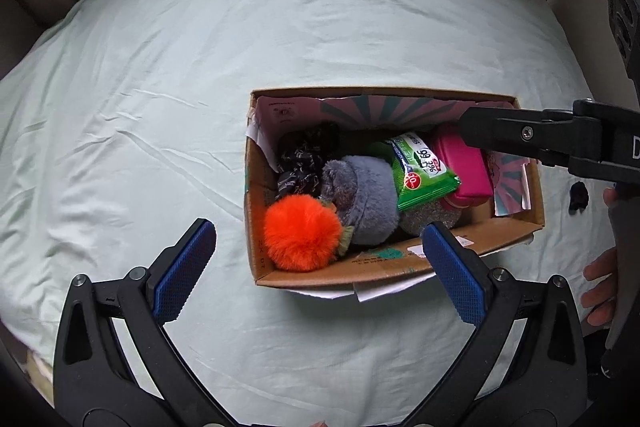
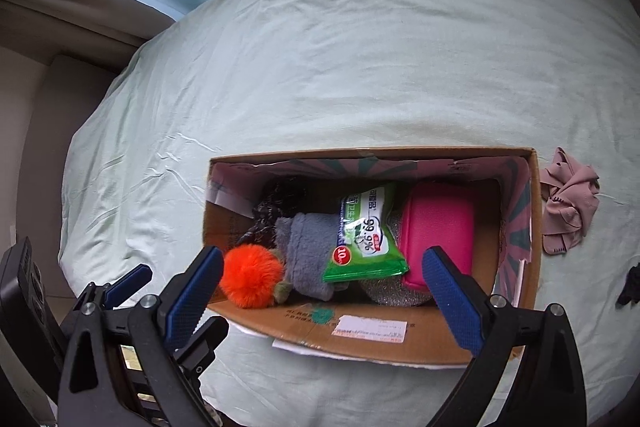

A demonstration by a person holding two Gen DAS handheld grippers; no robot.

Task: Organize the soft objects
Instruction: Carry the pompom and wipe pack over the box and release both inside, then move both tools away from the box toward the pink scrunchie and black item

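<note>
Cardboard box [image 2: 400,343] sits open on the pale green sheet [image 2: 360,47], flaps folded in, printed pink-and-teal liner on the inner walls. Contents, left to right: orange fluffy pom-pom [image 2: 251,275] in the near-left corner, dark patterned fabric [image 2: 276,201] behind it, grey fleece item [image 2: 310,251] in the middle, green wet-wipes pack [image 2: 364,241] lying on top, magenta pouch [image 2: 438,237] at the right, a grey scouring-type pad [image 2: 390,293] under the wipes.

Readable: "99.9%" and a red "10" badge on the wipes pack; other print there and the white sticker on the box's near wall are too small to read.

Outside the box: crumpled dusty-pink cloth [image 2: 568,203] just off its right wall, a small black item [image 2: 630,285] further right on the sheet.

Left gripper [image 1: 320,263] – fingers spread wide, nothing between them, angled steeply down above the near-left corner. Right gripper [image 2: 322,287] – also wide and empty, above the near wall, pointing down. Person's fingers [image 1: 600,287] visible at the right edge.
</note>
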